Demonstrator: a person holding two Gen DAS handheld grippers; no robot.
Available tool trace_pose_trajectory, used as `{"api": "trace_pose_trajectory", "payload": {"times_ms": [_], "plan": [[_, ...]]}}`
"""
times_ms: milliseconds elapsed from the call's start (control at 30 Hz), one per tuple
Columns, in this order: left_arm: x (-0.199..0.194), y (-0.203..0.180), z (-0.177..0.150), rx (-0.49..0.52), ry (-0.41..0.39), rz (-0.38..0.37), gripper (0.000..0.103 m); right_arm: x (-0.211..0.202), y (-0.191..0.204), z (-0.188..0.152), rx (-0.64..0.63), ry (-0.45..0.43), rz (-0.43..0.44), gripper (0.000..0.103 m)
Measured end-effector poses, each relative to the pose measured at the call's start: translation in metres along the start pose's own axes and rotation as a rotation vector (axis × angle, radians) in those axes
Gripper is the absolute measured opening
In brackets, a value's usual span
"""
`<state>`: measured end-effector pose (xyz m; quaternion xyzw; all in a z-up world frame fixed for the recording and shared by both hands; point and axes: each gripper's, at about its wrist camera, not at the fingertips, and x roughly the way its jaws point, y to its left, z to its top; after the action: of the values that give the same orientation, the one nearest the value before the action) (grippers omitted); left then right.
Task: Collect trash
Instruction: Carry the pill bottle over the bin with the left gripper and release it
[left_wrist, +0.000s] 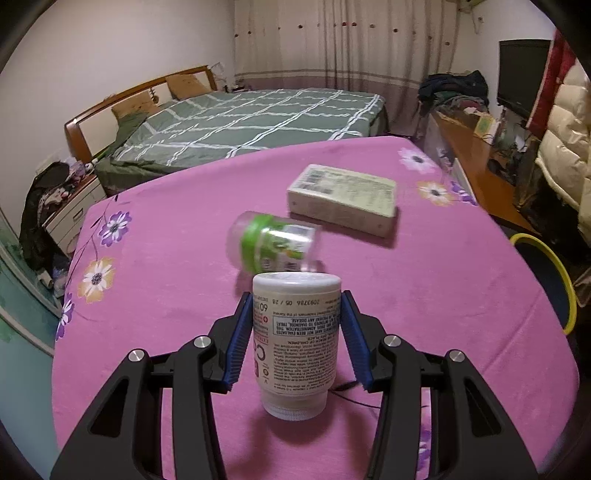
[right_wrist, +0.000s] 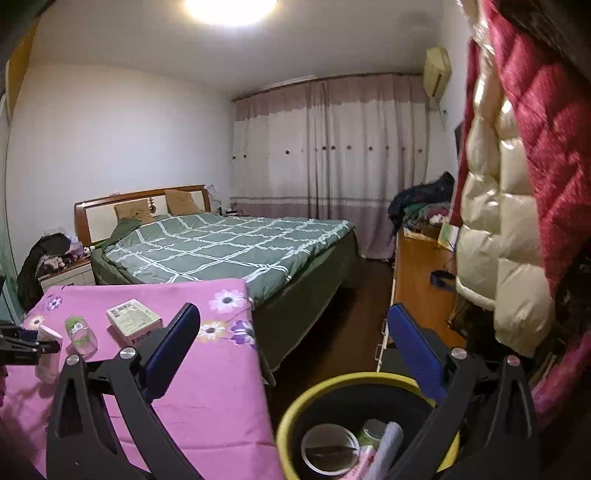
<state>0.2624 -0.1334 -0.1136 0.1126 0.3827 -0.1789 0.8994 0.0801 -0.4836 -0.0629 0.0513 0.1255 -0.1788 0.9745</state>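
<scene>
The left gripper (left_wrist: 296, 339) was clamped on a white pill bottle (left_wrist: 297, 341), lifted above the pink tablecloth (left_wrist: 166, 266). Just beyond lay a green-lidded jar (left_wrist: 275, 243), then a flat box (left_wrist: 341, 199). The right gripper (right_wrist: 291, 354) stood apart and empty above the yellow-rimmed bin (right_wrist: 295, 410).

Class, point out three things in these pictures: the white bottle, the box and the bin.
white bottle (left_wrist: 297, 332): left wrist view, on its printed label, between the blue pads.
box (left_wrist: 341, 199): left wrist view, on its top face.
bin (right_wrist: 291, 413): right wrist view, on its yellow rim.
</scene>
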Motion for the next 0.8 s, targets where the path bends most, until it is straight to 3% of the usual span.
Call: {"api": "trace_pose_trajectory", "payload": {"times_ms": [400,633,800], "plan": [[-0.039,-0.085,0.022,0.105,-0.087,-0.147,0.047,-0.015,-0.064,-0.009,-0.009,0.040,-0.136,0.097],[-0.048,-0.174,0.047,0.223,-0.118,-0.313,0.047,-0.024,-0.095,-0.030,-0.010,0.099,-0.160,0.097],[-0.035,-0.250,0.060,0.297,-0.095,-0.435,0.047,-0.039,-0.113,-0.044,0.003,0.104,-0.151,0.097]]}}
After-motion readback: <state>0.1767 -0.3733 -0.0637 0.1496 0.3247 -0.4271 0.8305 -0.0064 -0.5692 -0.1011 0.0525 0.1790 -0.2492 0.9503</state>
